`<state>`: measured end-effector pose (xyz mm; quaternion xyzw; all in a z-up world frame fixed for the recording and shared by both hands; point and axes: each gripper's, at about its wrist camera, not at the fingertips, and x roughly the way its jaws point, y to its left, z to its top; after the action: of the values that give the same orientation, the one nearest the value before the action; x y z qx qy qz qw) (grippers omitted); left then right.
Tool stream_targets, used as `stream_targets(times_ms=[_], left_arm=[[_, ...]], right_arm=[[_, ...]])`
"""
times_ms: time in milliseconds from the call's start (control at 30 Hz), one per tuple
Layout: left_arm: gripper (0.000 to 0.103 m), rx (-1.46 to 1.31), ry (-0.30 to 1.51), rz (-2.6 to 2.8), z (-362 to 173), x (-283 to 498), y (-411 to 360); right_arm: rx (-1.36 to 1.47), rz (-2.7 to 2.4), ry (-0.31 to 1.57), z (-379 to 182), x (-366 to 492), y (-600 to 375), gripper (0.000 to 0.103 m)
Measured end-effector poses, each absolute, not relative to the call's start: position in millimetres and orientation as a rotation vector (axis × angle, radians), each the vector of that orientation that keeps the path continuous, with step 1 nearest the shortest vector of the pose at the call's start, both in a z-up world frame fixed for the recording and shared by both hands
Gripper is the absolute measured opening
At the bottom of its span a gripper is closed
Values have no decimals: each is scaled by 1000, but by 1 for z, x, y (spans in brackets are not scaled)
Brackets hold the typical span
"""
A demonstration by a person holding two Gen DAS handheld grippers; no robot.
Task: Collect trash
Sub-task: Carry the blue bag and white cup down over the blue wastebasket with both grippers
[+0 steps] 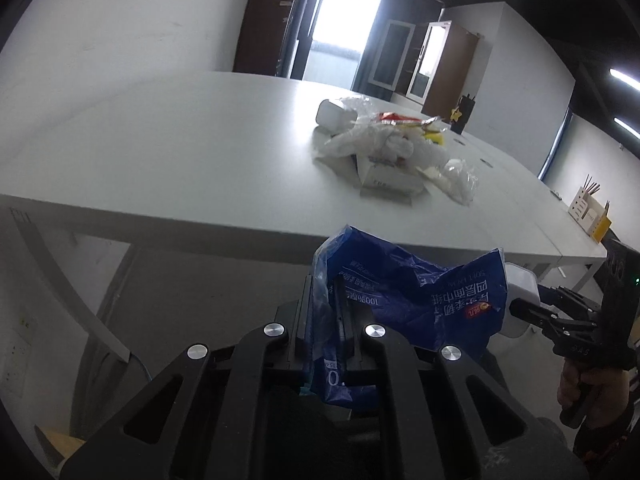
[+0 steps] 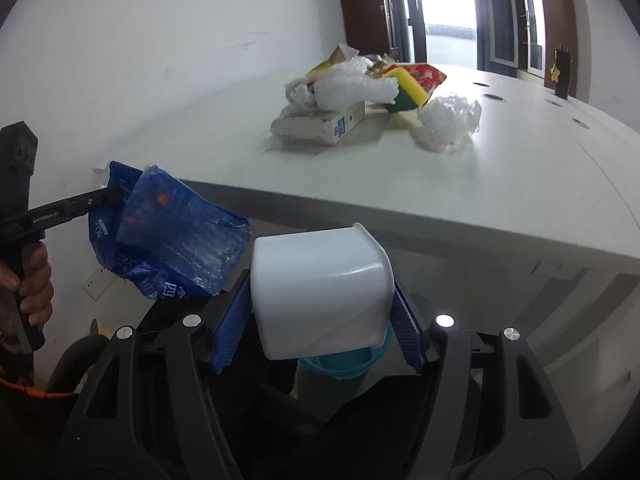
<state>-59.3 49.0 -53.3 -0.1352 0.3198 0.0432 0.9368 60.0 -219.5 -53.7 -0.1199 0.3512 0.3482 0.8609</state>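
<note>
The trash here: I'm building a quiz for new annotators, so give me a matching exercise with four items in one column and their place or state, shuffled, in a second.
Items:
1. blue wrapper
2. white container
3. sponge
4. cardboard box

Place or state:
A. between the right gripper fingers
B. flat on the table, under crumpled plastic
C. pinched in the left gripper
D. yellow and green, on the pile

Pairs: 1-C, 2-A, 3-D, 4-B

trash pile (image 2: 372, 96) on table (image 2: 520, 184) | wrapper (image 2: 176, 236) left of cup (image 2: 320, 292)
</note>
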Motion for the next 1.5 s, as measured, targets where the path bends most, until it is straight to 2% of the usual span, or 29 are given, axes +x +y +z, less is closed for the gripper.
stream_targets(times_ms=[167, 567, 933, 1500], left_arm=[[7, -299, 740, 119, -102, -56, 54], [7, -320, 895, 170, -195, 5, 58], [7, -366, 1004, 263, -244, 67, 69], [7, -429, 1154, 277, -299, 143, 88]], right_arm=[[-264, 715, 816, -89, 63, -217, 61], [-289, 696, 953, -172, 95, -197, 61], [-347, 662, 1062, -243, 138, -171, 61], [-307, 588, 1216, -296, 182, -159, 61]])
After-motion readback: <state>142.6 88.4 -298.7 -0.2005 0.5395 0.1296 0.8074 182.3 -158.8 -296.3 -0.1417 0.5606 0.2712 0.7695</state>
